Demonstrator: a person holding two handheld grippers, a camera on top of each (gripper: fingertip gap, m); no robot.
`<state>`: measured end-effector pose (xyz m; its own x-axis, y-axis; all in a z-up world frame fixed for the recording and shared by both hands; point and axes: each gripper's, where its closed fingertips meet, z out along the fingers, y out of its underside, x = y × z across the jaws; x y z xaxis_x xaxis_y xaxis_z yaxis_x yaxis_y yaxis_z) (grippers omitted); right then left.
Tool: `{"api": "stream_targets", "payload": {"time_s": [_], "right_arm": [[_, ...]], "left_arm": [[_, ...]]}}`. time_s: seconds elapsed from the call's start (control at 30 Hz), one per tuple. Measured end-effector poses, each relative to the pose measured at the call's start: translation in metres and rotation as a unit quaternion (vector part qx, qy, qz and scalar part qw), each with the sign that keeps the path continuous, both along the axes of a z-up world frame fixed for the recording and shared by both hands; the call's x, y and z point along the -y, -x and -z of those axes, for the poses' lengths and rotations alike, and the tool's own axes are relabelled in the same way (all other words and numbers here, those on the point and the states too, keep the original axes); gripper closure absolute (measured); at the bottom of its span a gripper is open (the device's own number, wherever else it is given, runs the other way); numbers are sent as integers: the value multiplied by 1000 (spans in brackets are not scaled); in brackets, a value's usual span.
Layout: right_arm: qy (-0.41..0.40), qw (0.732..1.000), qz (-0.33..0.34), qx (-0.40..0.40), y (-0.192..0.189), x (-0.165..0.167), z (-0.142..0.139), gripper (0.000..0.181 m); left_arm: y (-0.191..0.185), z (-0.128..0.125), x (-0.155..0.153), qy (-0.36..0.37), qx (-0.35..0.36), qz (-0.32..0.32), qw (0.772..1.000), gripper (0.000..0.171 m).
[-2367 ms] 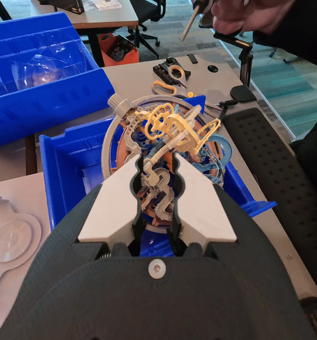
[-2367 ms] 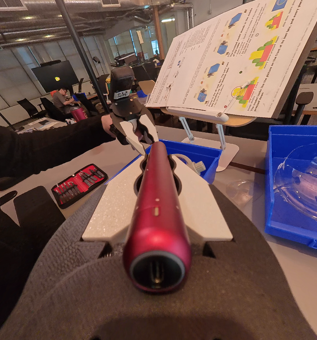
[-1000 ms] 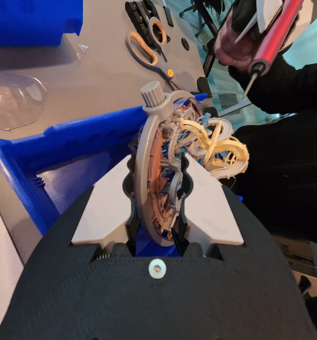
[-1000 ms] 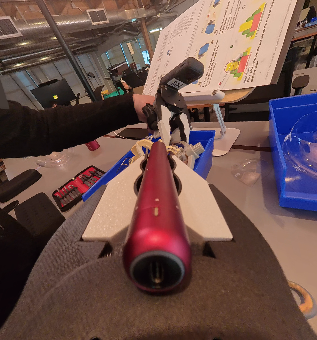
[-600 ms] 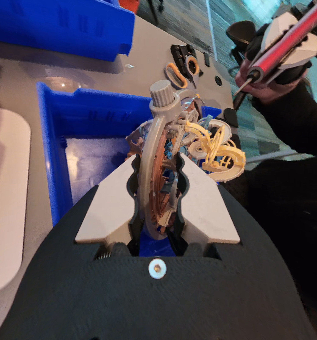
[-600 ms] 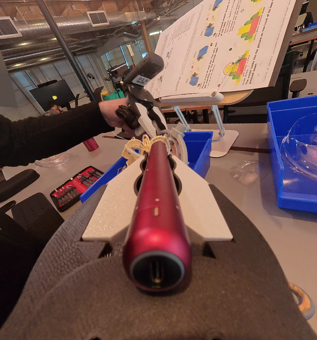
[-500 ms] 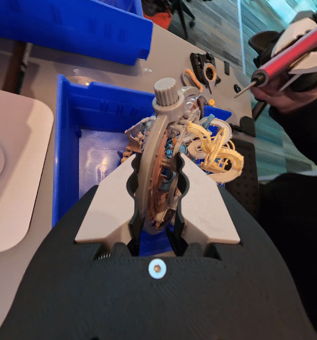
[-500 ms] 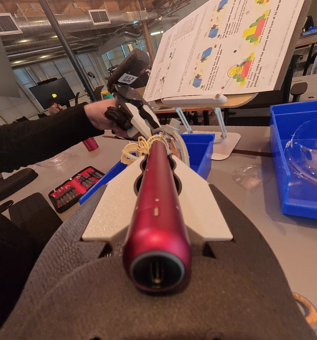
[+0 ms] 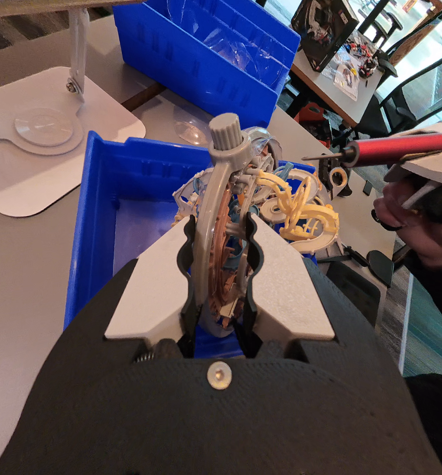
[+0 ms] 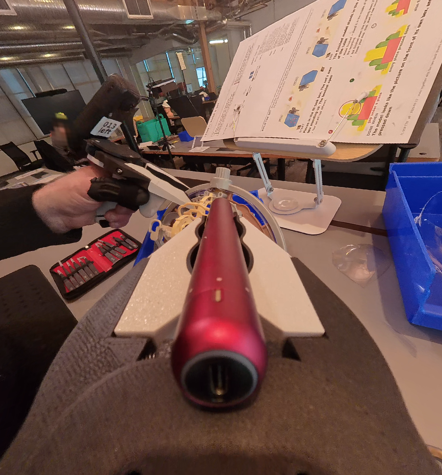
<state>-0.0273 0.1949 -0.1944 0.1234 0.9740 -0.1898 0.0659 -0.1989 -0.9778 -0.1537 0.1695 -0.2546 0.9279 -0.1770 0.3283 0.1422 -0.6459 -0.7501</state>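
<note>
The left gripper (image 9: pixel 218 259) is being clenched on a marble-maze sphere core (image 9: pixel 222 246), its grey ring (image 9: pixel 209 221) being pinched between the wavy black pads so that the disc is being held on edge, knob (image 9: pixel 225 131) uppermost. The piece is being kept above the small blue bin (image 9: pixel 96 205) near the middle of the table (image 9: pixel 22 270), probably so that its cream spiral tracks (image 9: pixel 299 205) are being turned toward the tool arriving from the right.

The right gripper (image 10: pixel 221 231) is being closed around a red electric screwdriver (image 10: pixel 221 295), which is lying along the groove between the fingers, likely so that the bit is being aimed wherever the gripper is pointed.

In the left wrist view the thin bit (image 9: pixel 322 156) is being shown clear of the knob, just beside it and not touching; scissors (image 9: pixel 336 177) are lying at the table's right edge beyond the maze. In the right wrist view the bit is being hidden by the screwdriver's own body, but other things are being revealed: a red-lined case of bits (image 10: pixel 96 259) at the table's left edge, an instruction sheet on a stand (image 10: pixel 317 77) at the far edge, a clear plastic piece (image 10: pixel 361 262) beside it, and a large blue bin (image 10: pixel 405 244) with clear dome halves at the right edge.
</note>
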Motion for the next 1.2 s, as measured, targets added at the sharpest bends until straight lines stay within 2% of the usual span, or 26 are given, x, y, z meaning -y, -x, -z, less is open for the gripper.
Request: {"api": "stream_targets", "payload": {"time_s": [0.3, 0.8, 1.0, 1.2], "right_arm": [[2, 1000, 9, 1, 4, 6, 1, 161], [-88, 993, 45, 64, 20, 36, -4, 161], [-91, 992, 62, 63, 16, 34, -12, 161], [-71, 994, 65, 50, 10, 24, -3, 162]], "left_arm": [[-12, -1, 16, -29, -8, -8, 1000, 134], [-23, -7, 19, -61, -20, 6, 998, 137], [-27, -10, 20, -71, -16, 11, 997, 139], [-30, -9, 21, -73, -14, 29, 997, 139]]}}
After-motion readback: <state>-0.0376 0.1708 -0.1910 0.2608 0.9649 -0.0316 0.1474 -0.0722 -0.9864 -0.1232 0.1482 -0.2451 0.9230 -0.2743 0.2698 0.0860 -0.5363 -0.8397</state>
